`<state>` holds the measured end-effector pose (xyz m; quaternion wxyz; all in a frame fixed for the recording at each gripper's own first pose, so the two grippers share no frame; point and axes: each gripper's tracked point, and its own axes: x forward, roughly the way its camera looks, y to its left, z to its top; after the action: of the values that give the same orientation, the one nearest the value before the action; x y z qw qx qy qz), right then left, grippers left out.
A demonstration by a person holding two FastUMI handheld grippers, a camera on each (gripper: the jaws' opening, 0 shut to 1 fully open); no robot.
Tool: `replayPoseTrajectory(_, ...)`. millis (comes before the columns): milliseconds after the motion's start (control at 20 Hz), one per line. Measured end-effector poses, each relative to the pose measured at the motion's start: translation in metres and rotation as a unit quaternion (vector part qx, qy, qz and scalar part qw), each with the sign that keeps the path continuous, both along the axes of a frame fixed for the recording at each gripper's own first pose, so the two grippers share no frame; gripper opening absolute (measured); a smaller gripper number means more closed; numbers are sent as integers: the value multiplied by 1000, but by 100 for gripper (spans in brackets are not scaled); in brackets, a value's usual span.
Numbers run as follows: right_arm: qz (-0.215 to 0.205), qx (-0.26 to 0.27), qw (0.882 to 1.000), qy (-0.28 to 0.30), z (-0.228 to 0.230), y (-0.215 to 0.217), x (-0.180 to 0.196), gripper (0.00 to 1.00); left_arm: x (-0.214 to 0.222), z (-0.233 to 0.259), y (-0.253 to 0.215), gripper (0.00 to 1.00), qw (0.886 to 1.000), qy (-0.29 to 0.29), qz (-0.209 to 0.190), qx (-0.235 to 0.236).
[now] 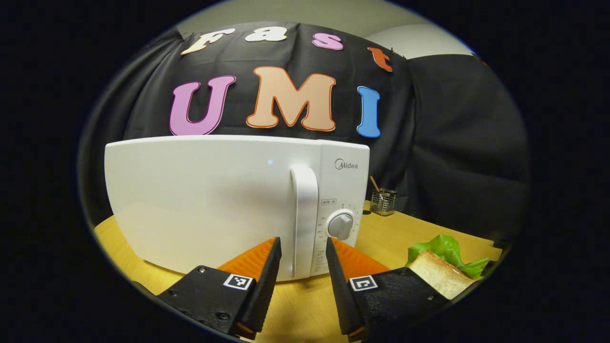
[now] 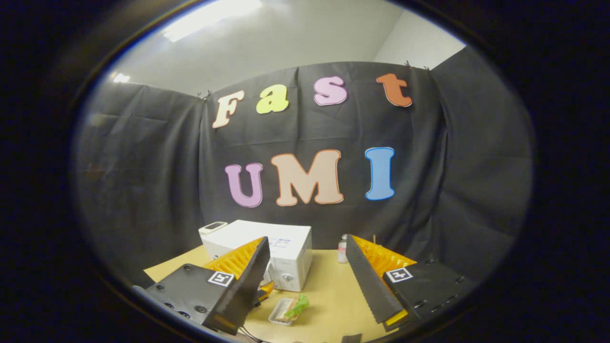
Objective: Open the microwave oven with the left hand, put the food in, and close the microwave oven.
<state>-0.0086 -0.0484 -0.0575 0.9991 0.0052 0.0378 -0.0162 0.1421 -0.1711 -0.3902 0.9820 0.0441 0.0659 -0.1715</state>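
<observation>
While both tools gape, left tool [image 1: 303, 259] partly hides the microwave's handle [image 1: 305, 209].

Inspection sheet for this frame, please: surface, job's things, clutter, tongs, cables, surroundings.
Surface: wooden table, bare patches around the oven.
Job's things: microwave shut, handle upright beside the dial; sandwich with lettuce to the oven's right, lying in a tray in the right gripper view.
Clutter: glass jar with a stick behind the oven; small bottle near the wall; small device on the oven's top.
Tongs: left tongs open, lined up on the handle, not touching it; right tongs open, held high, empty.
Cables: dark wire below the right tongs.
Surroundings: black cloth wall, pale ceiling.
</observation>
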Motion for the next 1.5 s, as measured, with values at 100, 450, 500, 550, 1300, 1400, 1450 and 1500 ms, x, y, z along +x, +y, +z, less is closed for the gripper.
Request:
replayPoseTrajectory(100, -3, -5, 1000, 1, -2, -3, 2, 91, 7, 1, 3, 59, 1000, -7, 13, -2)
replayPoseTrajectory(450, 3, -26, 1000, 3, -19, 1, 9, 92, 19, -7, 4, 58, 999, -5, 37, 3)
replayPoseTrajectory(500, 2, -28, 1000, 2, -19, 2, 11, 92, 20, -10, 3, 56, 999, -2, 36, 6)
replayPoseTrajectory(550, 4, -30, 1000, 1, -20, 4, 11, 92, 20, -10, 3, 53, 999, -1, 39, 11)
replayPoseTrajectory(1300, 21, 2, 1000, -7, -20, 9, 4, 92, 22, -8, 3, 20, 999, -9, 34, 6)
replayPoseTrajectory(1400, 18, 1, 1000, -9, -20, 8, 2, 92, 21, -9, 3, 15, 999, -7, 33, 5)
replayPoseTrajectory(1450, 14, -1, 1000, -11, -20, 5, 1, 92, 23, -10, 2, 14, 999, -7, 34, 2)
replayPoseTrajectory(1500, 11, -4, 1000, -14, -19, 4, 0, 92, 22, -8, 3, 12, 999, -9, 37, -2)
